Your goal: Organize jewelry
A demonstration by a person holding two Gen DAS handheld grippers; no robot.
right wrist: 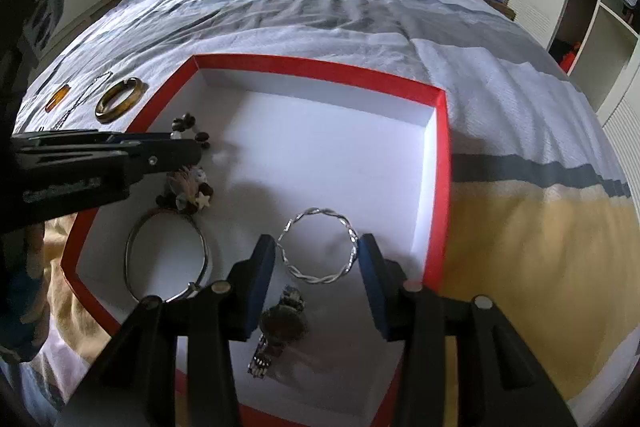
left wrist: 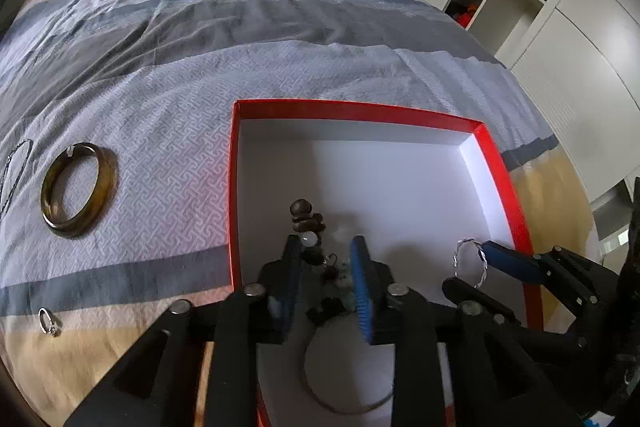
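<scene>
A red box with a white inside lies on the striped bedspread. Over its near left corner my left gripper points down, open. A dark beaded bracelet with charms lies on the box floor between its blue pads, which do not press on it. My right gripper is shut on a twisted silver bangle, held across both pads just above the box floor. The left wrist view shows that bangle standing upright at the box's right wall. In the right wrist view the left gripper comes in sideways over the beaded bracelet.
A thin silver bangle and a watch lie in the box. On the bedspread to the left are a brown bangle, a chain necklace, a small ring and an amber piece. White wardrobes stand to the right.
</scene>
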